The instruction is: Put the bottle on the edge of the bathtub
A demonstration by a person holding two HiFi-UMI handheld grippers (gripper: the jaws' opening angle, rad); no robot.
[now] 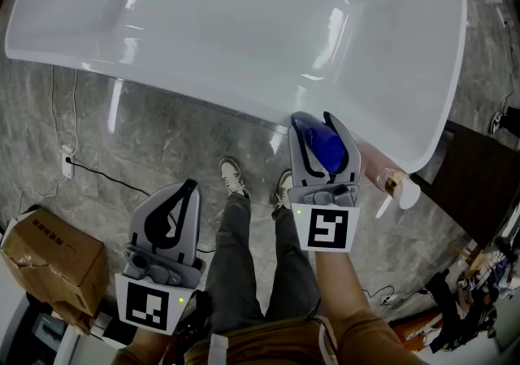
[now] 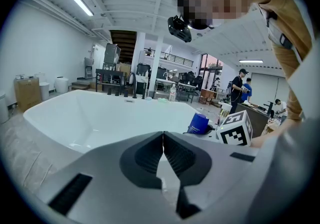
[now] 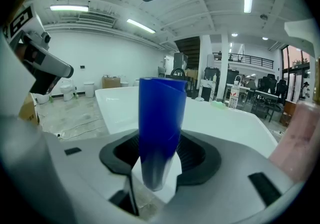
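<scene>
Right hand-held gripper (image 1: 314,124), jaws spread loosely around the blue bottle (image 1: 327,149), apparently resting on the bathtub (image 1: 187,87) rim. Placement looks done; only withdrawal remains. Left hand-held gripper (image 1: 188,189) is closed, empty.

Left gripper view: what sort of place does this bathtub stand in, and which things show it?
Probably an open workshop or lab hall, not a bathroom: the freestanding bathtub has crowded workbenches behind it, a railed mezzanine and a ceiling strip light.
</scene>
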